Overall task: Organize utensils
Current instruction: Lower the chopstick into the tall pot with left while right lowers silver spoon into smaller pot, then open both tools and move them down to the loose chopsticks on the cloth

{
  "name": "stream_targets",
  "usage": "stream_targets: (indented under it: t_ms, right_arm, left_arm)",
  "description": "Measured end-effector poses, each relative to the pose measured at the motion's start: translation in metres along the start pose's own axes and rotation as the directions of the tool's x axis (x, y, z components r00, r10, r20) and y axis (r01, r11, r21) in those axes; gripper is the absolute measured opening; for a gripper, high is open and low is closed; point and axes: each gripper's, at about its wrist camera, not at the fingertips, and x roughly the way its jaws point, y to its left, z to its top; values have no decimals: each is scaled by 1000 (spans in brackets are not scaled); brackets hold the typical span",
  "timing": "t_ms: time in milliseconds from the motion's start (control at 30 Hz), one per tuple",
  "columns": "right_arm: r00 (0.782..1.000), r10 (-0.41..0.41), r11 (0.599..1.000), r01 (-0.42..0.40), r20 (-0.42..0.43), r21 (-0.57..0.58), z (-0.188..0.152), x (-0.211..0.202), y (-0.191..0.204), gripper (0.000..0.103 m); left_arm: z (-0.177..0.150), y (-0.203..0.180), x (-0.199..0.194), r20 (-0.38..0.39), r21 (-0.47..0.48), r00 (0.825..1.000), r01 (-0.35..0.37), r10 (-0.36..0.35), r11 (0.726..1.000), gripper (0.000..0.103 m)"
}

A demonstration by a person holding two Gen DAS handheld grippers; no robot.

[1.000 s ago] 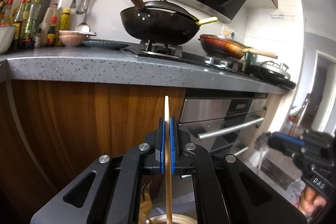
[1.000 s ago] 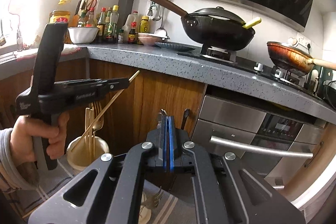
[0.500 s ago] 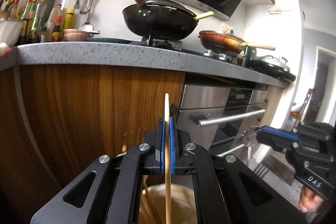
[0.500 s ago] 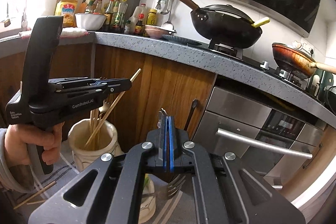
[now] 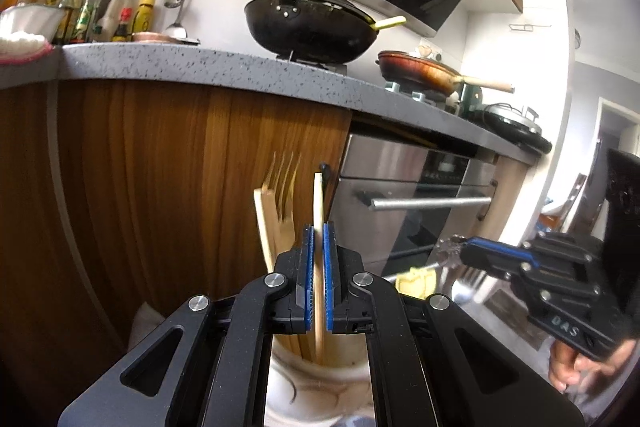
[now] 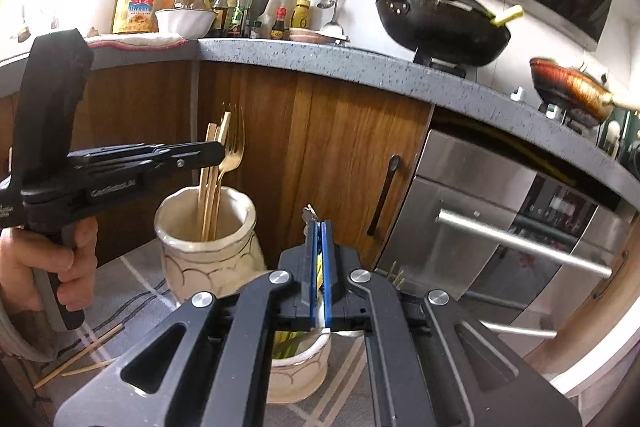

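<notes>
My left gripper (image 5: 318,247) is shut on a wooden chopstick (image 5: 318,199) that stands upright, its lower end inside a cream ceramic jar (image 5: 320,379). That jar (image 6: 208,255) also holds a gold fork (image 6: 234,147) and other chopsticks. In the right wrist view the left gripper (image 6: 218,155) reaches in from the left above the jar's mouth. My right gripper (image 6: 319,235) is shut on a silver fork, whose handle end (image 6: 309,214) pokes up above the pads. It hangs over a smaller cream jar (image 6: 300,371) with green and yellow pieces inside. The right gripper (image 5: 464,253) shows at the right of the left wrist view.
Both jars stand on a striped grey mat (image 6: 132,291), where loose chopsticks (image 6: 80,351) lie at the left. Behind are a wooden cabinet front (image 6: 320,147), a steel oven with bar handle (image 6: 520,243), and a speckled counter (image 6: 360,63) with a wok (image 6: 444,27).
Both grippers have sunk lower. The left one brought its chopstick down so its lower end now sits in the big jar. The right one came down over the smaller jar.
</notes>
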Motion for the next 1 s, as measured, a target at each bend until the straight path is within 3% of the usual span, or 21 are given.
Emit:
stream_targets:
  t_ms: [233, 300, 367, 400, 600, 867, 1000]
  right_arm:
    - [999, 20, 999, -18, -37, 52, 0, 11, -12, 2]
    - [999, 23, 997, -20, -48, 72, -3, 15, -16, 6]
    - [998, 34, 996, -30, -47, 89, -5, 16, -19, 18]
    - [998, 37, 995, -33, -44, 99, -6, 16, -20, 19]
    - [999, 46, 986, -47, 8, 162, -2, 1, -28, 29]
    - [997, 62, 973, -72, 50, 221, -7, -33, -25, 32]
    - [996, 74, 965, -81, 41, 249, -22, -46, -14, 35]
  left_arm:
    - [-13, -2, 5, -58, 15, 998, 9, -9, 1000, 9]
    - [-18, -4, 6, -62, 24, 998, -9, 10, 1000, 35]
    - [-19, -6, 3, -52, 28, 999, -10, 12, 1000, 46]
    - [-19, -8, 1, -47, 34, 999, -13, 14, 999, 52]
    - [-16, -12, -16, -27, 48, 1000, -14, 16, 999, 71]
    - [-29, -4, -44, -56, 32, 997, -52, 54, 998, 76]
    - [-45, 5, -55, -107, 28, 991, -78, 80, 997, 76]
